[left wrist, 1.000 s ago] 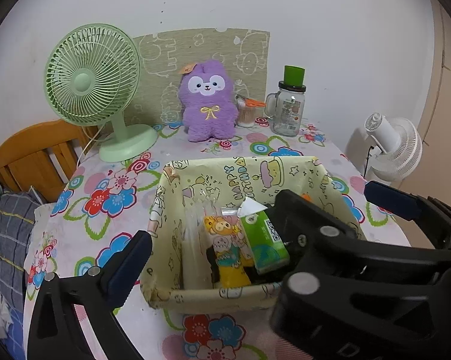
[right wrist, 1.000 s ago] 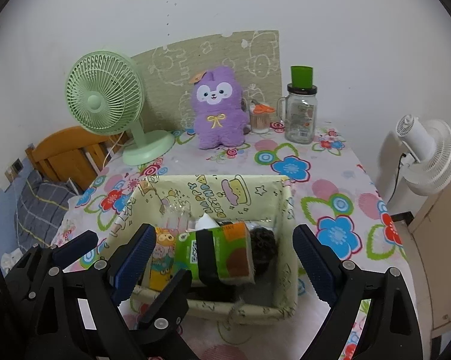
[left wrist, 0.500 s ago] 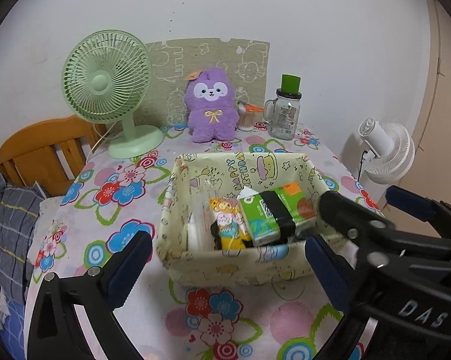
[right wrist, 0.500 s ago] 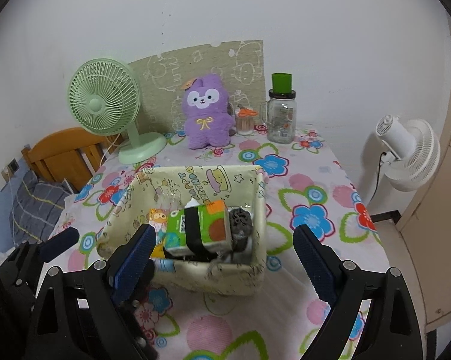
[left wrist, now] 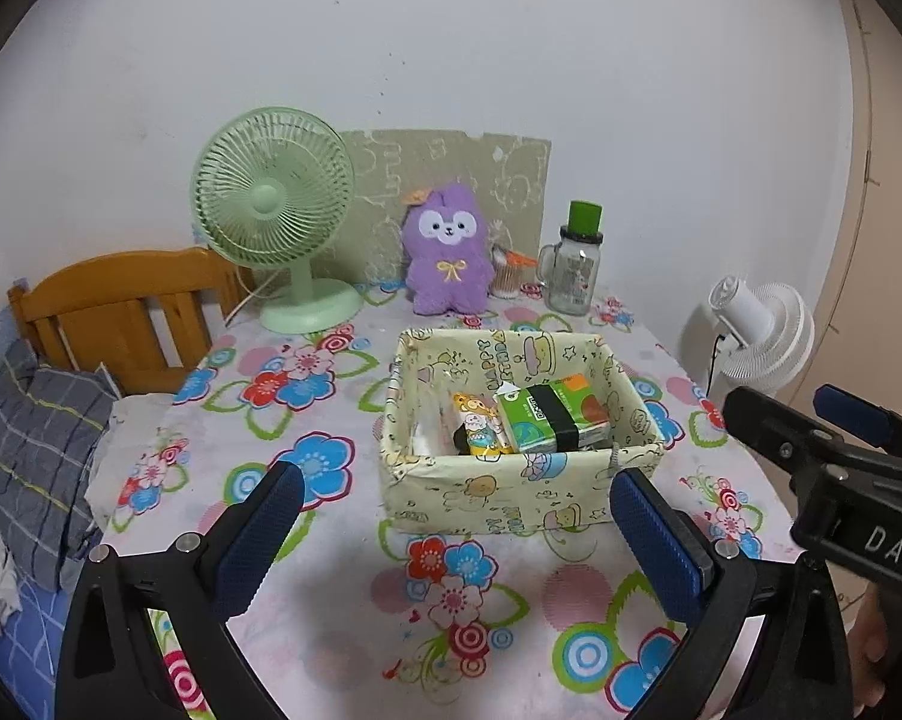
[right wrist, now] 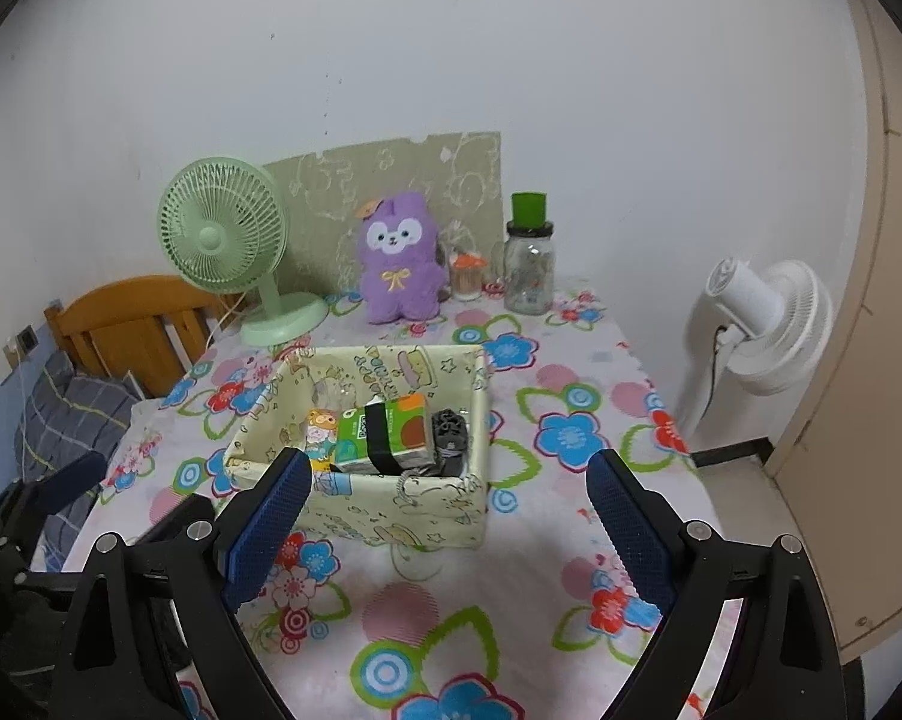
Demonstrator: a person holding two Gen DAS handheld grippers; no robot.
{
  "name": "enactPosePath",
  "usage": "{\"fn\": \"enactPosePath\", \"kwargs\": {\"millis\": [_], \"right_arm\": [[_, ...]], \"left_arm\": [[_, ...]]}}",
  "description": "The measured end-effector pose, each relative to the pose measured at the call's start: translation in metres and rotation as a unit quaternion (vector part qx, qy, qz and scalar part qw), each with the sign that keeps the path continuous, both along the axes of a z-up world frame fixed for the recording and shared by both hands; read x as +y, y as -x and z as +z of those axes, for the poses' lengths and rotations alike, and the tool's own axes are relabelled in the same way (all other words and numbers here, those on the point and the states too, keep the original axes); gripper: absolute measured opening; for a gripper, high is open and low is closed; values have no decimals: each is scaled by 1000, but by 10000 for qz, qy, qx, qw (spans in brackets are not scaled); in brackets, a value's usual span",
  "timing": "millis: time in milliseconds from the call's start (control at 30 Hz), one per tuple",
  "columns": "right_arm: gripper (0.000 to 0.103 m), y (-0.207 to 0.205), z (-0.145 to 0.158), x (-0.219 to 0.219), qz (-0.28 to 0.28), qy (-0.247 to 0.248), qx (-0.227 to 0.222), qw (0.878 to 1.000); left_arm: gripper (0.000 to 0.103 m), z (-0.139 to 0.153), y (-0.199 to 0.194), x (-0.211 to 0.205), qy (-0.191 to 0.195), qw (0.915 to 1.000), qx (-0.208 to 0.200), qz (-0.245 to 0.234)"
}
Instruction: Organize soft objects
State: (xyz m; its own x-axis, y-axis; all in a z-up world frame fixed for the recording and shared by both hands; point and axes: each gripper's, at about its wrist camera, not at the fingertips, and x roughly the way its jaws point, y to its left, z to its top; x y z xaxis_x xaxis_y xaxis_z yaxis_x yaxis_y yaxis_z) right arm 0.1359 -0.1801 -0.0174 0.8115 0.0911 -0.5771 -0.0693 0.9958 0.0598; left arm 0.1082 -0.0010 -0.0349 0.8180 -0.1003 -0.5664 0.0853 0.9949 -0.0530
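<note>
Handling: soft, light goods are judged to lie in the fabric basket (left wrist: 514, 501); the green tissue pack (left wrist: 550, 420) should give under pressure, so hold is best taken across its short sides, lightly.
Basket: its printed cloth walls look limp, and tipping or dragging is likely if only one rim is pulled.
Contents: the green tissue pack is seen lying tilted inside, a black band around it; a yellow cartoon packet (left wrist: 478, 429) is set just beside it on the left, and a dark bundle (right wrist: 449, 429) is seen on its right in the right wrist view.
Plush toy (left wrist: 448, 255): purple, upright at the back of the desk (left wrist: 307, 540), between the green fan (left wrist: 274, 210) and the glass jar (left wrist: 574, 276), well apart from the basket.
Left hand-held gripper (left wrist: 457, 528): spread wide, nothing held, kept short of the basket's near wall.
Right hand-held gripper (right wrist: 445, 513): likewise spread and empty, the basket's near wall lying between its pads from this view, not touched.
Stage: packing appears largely done; the plush toy is judged the one soft thing left outside.
</note>
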Motion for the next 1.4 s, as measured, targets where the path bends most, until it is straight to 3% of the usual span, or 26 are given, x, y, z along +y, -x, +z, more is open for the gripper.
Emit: {"fn": "enactPosePath", "kwargs": {"millis": [367,600,1400], "right_arm": [[95,50,23,-8,-124,60,-331,9994],[101,75,34,-9,-169,75,-553,9983],[101,89,39,-8,-192,-8,-659,9976]], "left_arm": [[103,28,46,3,16,9992,-396,110],[103,35,65,8,90,9987,-492,138],[103,42,81,8,61,9974,-714,81]]}}
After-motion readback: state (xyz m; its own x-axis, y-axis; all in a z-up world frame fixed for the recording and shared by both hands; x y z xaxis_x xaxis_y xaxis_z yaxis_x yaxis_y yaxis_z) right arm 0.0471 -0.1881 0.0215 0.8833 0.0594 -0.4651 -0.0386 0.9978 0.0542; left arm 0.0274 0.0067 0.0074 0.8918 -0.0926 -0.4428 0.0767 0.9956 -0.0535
